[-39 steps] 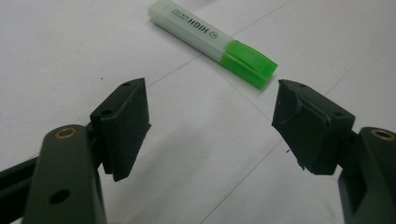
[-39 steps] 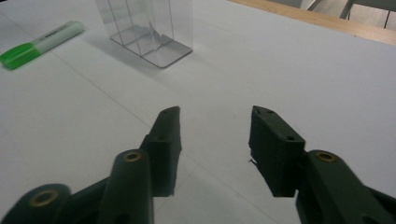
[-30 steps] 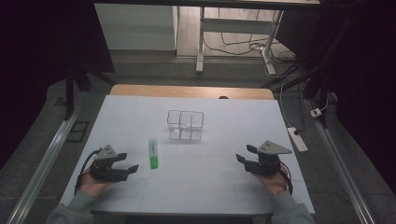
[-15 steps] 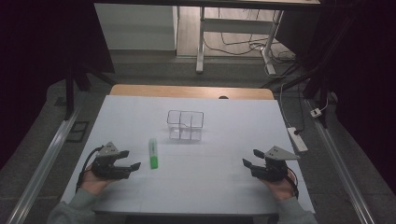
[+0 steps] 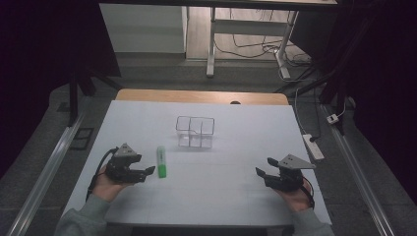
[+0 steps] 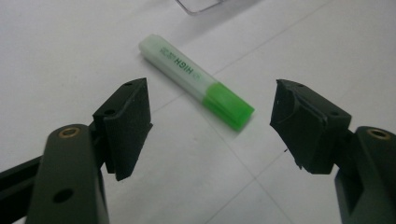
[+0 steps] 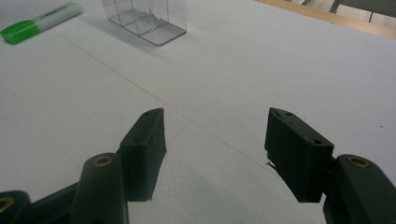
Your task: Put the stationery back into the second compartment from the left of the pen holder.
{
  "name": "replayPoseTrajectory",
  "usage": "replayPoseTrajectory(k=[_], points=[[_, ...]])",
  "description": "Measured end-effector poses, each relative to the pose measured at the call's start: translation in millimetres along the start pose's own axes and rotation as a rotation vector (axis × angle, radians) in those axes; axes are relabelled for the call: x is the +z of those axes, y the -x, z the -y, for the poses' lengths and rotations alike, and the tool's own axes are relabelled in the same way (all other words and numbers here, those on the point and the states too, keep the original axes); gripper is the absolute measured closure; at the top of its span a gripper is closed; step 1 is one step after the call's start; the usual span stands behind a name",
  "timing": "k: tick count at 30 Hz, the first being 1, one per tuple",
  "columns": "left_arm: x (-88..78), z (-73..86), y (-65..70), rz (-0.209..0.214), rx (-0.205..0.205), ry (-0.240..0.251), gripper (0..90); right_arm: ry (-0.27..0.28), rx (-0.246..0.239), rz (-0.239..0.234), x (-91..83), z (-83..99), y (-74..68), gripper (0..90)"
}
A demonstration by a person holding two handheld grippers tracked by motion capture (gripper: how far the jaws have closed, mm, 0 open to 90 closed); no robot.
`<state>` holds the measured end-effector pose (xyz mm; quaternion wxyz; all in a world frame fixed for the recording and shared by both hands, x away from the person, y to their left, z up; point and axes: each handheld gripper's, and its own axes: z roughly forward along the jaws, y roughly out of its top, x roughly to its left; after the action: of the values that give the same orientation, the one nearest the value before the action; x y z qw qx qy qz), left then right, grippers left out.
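Left gripper [image 5: 147, 172] hovers just beside the marker [image 5: 161, 161], jaws wide and empty; right gripper [image 5: 263, 173] likewise open, holding nothing

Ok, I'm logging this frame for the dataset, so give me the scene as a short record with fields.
surface: white table
item in hand's reach: green highlighter, lying flat, capped
container: clear divided organizer, upright, apart from the highlighter
left gripper: jaws open, aimed at the highlighter, not touching it
right gripper: jaws open, nothing between them
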<state>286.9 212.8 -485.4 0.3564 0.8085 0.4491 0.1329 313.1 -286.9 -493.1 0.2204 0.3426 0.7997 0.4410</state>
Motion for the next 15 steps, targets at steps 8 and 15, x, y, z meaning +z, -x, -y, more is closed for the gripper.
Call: replayPoseTrajectory(k=[8, 15], points=[[9.7, -19.9, 6.3, -0.051, -0.034, -0.027, 29.0, 0.006, -0.008, 0.009, -2.2, 0.3, 1.7, 37.8], [21.9, -25.7, 9.3, -0.087, -0.058, -0.060, 29.0, 0.012, 0.007, 0.008, -2.4, 1.5, 4.8, 37.6]])
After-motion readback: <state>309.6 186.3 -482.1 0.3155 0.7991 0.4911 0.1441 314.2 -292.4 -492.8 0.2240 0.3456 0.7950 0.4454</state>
